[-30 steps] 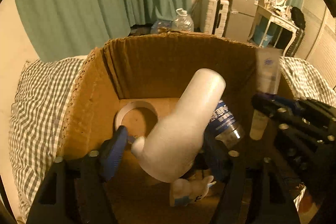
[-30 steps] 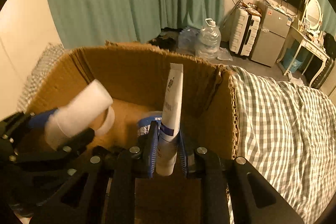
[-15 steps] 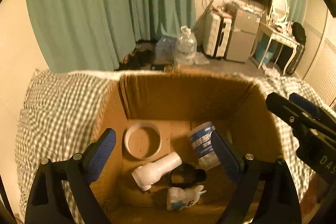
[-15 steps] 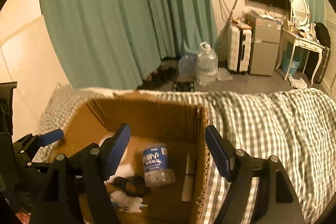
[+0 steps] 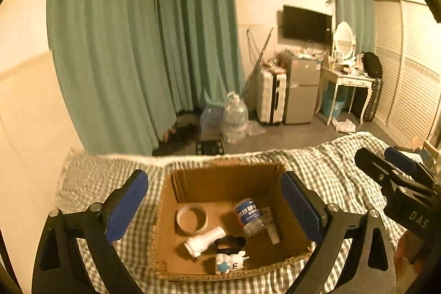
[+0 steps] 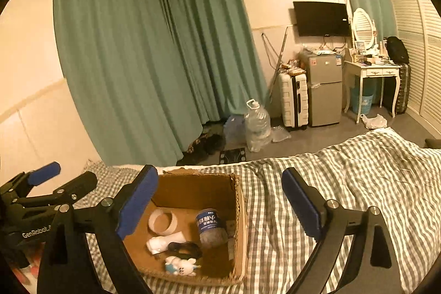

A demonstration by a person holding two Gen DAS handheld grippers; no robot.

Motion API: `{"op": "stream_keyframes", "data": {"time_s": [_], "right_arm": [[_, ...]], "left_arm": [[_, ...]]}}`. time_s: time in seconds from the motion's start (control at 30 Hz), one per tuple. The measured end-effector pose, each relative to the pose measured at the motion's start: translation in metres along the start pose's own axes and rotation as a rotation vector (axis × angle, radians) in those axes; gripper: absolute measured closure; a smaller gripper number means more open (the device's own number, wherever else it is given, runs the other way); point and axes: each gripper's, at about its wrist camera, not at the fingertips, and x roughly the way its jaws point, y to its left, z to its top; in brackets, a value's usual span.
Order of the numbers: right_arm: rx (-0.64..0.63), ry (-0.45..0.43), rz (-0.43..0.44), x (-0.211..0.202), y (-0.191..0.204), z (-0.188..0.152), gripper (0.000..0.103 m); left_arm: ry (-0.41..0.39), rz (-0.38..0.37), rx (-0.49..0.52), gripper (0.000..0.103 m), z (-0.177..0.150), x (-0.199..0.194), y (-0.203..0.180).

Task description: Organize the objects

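Observation:
An open cardboard box sits on the checked bed cover. Inside lie a white bottle, a tape ring, a blue-labelled plastic bottle, a white tube by the right wall, a black item and a small white and blue toy. My left gripper is open and empty, raised above the box. My right gripper is open and empty, above the box's right wall.
The checked bed cover spreads to the right. Beyond the bed are green curtains, water jugs, a white suitcase, a small fridge and a dressing table.
The left gripper let go of the white bottle and the right gripper let go of the white tube; both now lie in the box. Both grippers opened wide and rose away from the box.

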Motion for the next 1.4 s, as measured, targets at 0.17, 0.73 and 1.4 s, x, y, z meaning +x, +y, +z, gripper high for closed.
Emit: {"op": "stream_keyframes", "data": {"time_s": [0.17,0.73,1.4], "right_arm": [[-0.018,-0.03,-0.022,-0.046,0.011,-0.004,0.01],[-0.192,-0.136,-0.269,-0.117,0.044,-0.08,0.001],[-0.15,0.019,-0.192,-0.043,0.059,-0.156,0.001]], "left_arm": [[-0.044,-0.016,-0.018,0.001,0.001,-0.05,0.009],[-0.205,0.01,-0.04,0.0,-0.082,-0.124,0.049],[-0.064,0.009,-0.015,0.0,-0.171,-0.035,0.067]]}}
